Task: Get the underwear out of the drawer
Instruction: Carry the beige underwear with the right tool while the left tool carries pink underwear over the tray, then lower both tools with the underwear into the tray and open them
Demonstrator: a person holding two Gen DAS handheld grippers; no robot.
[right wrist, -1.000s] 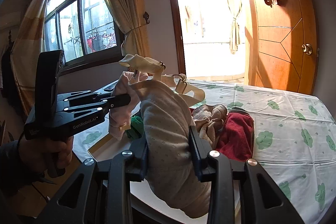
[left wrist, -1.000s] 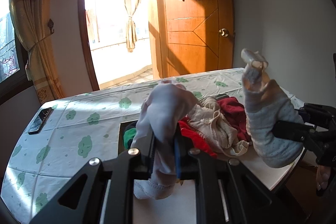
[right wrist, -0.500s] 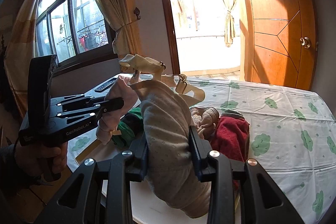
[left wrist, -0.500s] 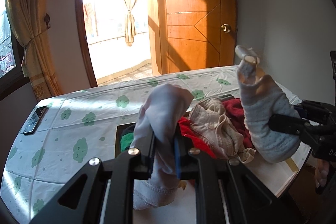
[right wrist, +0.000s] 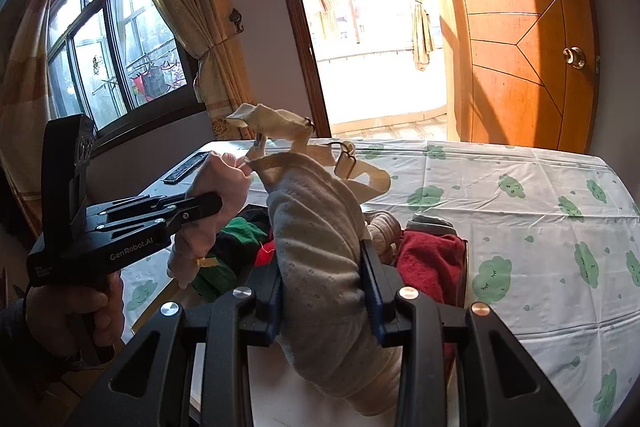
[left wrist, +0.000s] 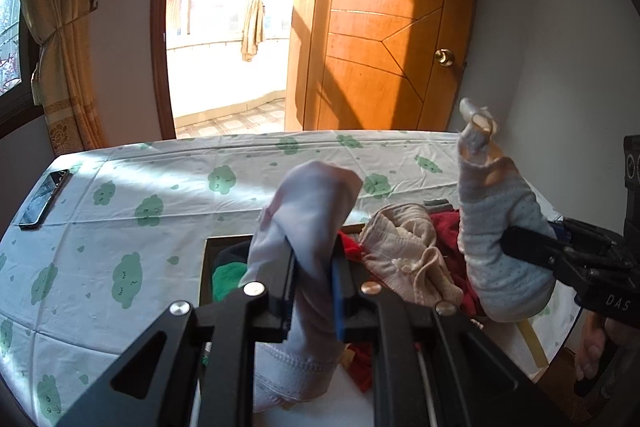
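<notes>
My left gripper [left wrist: 312, 263] is shut on a pale lilac pair of underwear [left wrist: 308, 211], held up over the open drawer [left wrist: 206, 267]. A cream dotted undergarment [right wrist: 316, 235] with straps and metal rings is pinched in my right gripper [right wrist: 320, 263], which is shut on it. In the left wrist view the right gripper [left wrist: 510, 243] and its dotted garment [left wrist: 496, 227] stand at the right. The left gripper [right wrist: 210, 203] and its underwear [right wrist: 218, 183] show at the left of the right wrist view. The drawer [right wrist: 464, 267] holds green, red and beige clothes.
The drawer lies against a bed with a white sheet [left wrist: 140, 211] printed with green clouds. A phone [left wrist: 44, 201] lies on its far left corner. Behind are a wooden door [left wrist: 384, 47], a bright doorway and a curtained window [right wrist: 112, 51]. A hand [right wrist: 76, 307] grips the left handle.
Both grippers have slid sideways above the drawer and rolled a little, each carrying its garment. Neither grip has changed.
</notes>
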